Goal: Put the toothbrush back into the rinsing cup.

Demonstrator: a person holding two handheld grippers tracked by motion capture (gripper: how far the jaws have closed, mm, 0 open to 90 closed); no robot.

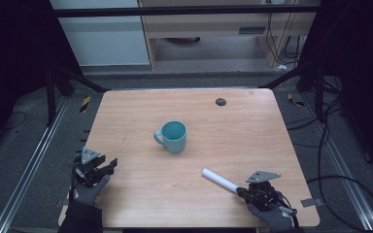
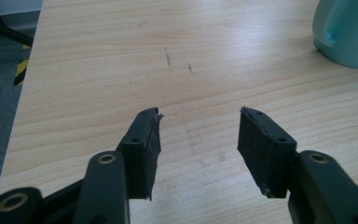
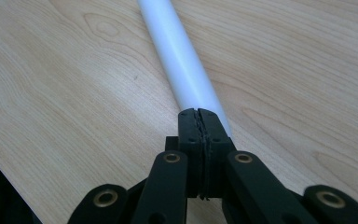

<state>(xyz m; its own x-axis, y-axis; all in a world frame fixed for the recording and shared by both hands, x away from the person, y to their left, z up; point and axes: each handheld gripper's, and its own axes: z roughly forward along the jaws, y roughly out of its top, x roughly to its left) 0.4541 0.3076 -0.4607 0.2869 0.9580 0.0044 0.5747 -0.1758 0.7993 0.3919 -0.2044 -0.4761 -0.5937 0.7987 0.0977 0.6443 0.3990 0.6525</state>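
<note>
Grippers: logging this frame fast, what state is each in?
Left gripper: open, holding nothing.
Right gripper: jaws closed together at the end of the white tube; whether it grips the tube cannot be told.

Left gripper (image 1: 108, 166) low at the near-left, gloved hand (image 1: 88, 187) behind it, 2 jaws spread wide with nothing between; right gripper (image 1: 240, 191) at the near-right, gloved hand (image 1: 272, 213) behind, jaws pressed fully together, pads touching.
</note>
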